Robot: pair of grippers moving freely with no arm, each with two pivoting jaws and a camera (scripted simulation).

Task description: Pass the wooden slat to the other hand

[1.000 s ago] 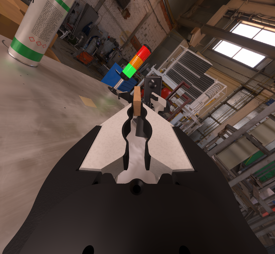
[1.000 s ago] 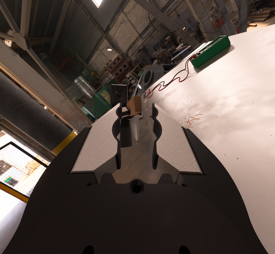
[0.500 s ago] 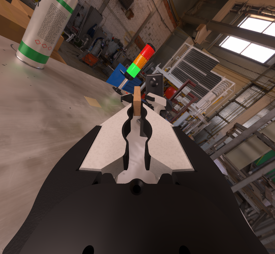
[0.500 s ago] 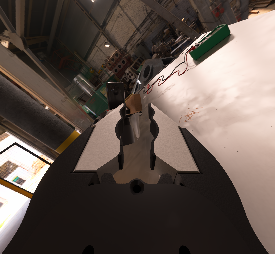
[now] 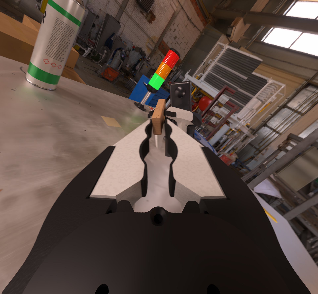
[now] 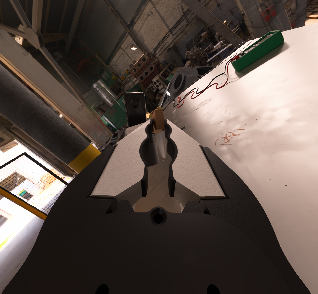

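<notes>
The wooden slat (image 5: 158, 119) is a short light-brown piece, held in the air above the table. My left gripper (image 5: 158, 125) is shut on its near end. My right gripper (image 6: 158, 126) faces the left one and is shut on the other end of the slat (image 6: 158, 117). In the left wrist view the right gripper's black body (image 5: 180, 94) and a white finger (image 5: 180, 116) show just behind the slat. In the right wrist view the left gripper's black body (image 6: 135, 108) shows behind it.
A white can with green bands (image 5: 55, 41), a red-orange-green signal tower (image 5: 163, 68) and a cardboard box (image 5: 13, 39) stand on the grey table (image 5: 51, 139). A green meter (image 6: 258, 51) with red and black leads (image 6: 206, 86) lies on the table (image 6: 258, 148).
My right gripper's jaws were wide open one second ago, narrowed, and are now closed on the slat. Both grippers shifted slightly. The left grip is unchanged.
</notes>
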